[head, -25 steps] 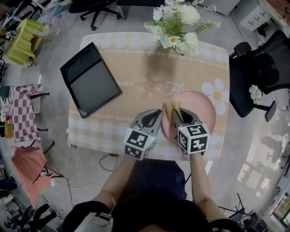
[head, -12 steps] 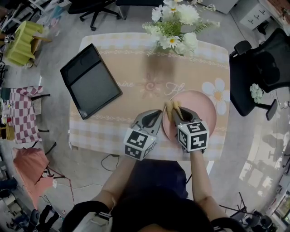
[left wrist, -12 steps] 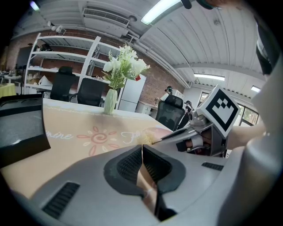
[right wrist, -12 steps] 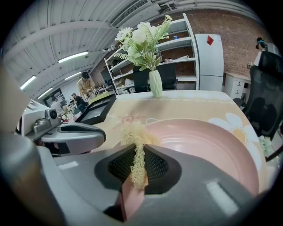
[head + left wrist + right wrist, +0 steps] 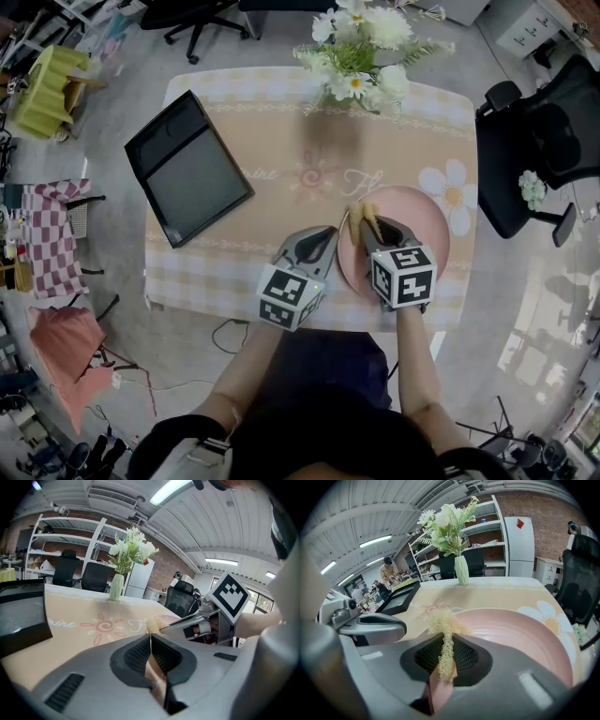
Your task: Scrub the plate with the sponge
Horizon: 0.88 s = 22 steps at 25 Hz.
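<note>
A pink plate (image 5: 417, 225) lies at the near right of the table, and it fills the right gripper view (image 5: 520, 634). My right gripper (image 5: 367, 228) is shut on a yellow fibrous sponge (image 5: 362, 217) and holds it over the plate's left part. The sponge (image 5: 445, 625) sticks out between the jaws of my right gripper (image 5: 445, 644). My left gripper (image 5: 328, 236) hangs just left of the plate's rim. In its own view, my left gripper (image 5: 150, 639) has its jaws pressed together with nothing seen between them, and beyond it are the sponge (image 5: 152, 625) and the plate (image 5: 167, 619).
A black tray (image 5: 187, 164) lies at the table's far left. A vase of white flowers (image 5: 361, 52) stands at the far edge. A black office chair (image 5: 534, 141) is beside the table's right side. The near table edge (image 5: 309, 323) runs under both grippers.
My right gripper and the sponge have drifted slightly right and away over the plate. The left gripper has stayed in place.
</note>
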Each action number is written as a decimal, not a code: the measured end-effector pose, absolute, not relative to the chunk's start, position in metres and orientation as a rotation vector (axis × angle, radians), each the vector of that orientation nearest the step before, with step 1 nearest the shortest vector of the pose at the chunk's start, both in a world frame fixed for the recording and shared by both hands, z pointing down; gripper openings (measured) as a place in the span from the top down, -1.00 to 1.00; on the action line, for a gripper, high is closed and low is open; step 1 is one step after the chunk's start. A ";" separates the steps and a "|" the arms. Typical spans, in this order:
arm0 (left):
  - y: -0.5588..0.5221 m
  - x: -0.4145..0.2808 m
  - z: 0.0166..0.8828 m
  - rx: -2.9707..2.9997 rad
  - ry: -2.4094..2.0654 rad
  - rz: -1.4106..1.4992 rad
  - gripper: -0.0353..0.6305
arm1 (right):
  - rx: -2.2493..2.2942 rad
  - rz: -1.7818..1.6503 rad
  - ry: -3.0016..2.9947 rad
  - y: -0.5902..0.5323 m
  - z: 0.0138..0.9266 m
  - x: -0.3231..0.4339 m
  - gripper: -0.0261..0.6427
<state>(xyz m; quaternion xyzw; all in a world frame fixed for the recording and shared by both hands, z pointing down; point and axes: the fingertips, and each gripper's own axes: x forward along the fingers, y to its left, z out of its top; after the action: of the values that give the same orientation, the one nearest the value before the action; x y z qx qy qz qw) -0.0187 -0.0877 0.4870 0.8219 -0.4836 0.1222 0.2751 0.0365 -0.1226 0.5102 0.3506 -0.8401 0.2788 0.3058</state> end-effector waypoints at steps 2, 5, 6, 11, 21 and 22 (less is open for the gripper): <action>-0.088 -0.019 0.487 2.209 -1.299 0.328 0.85 | 0.934 0.736 -2.221 -0.125 0.511 0.037 0.78; -0.088 -0.018 0.489 2.210 -1.294 0.331 0.85 | 0.944 0.734 -2.218 -0.128 0.511 0.038 0.78; -0.088 -0.017 0.489 2.212 -1.290 0.331 0.85 | 0.949 0.732 -2.217 -0.129 0.511 0.039 0.78; -0.088 -0.017 0.488 2.217 -1.282 0.324 0.85 | 0.980 0.731 -2.207 -0.134 0.511 0.042 0.78; -0.089 -0.014 0.488 2.217 -1.280 0.325 0.85 | 1.052 0.727 -2.195 -0.145 0.510 0.052 0.78; -0.089 -0.014 0.487 2.219 -1.279 0.325 0.85 | 1.060 0.726 -2.193 -0.146 0.509 0.053 0.78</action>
<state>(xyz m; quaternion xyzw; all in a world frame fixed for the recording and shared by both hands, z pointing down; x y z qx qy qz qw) -0.0136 -0.0887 0.4872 0.8260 -0.4762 0.1208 0.2764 0.0534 -0.1462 0.5092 0.3983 -0.8242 0.2731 0.2956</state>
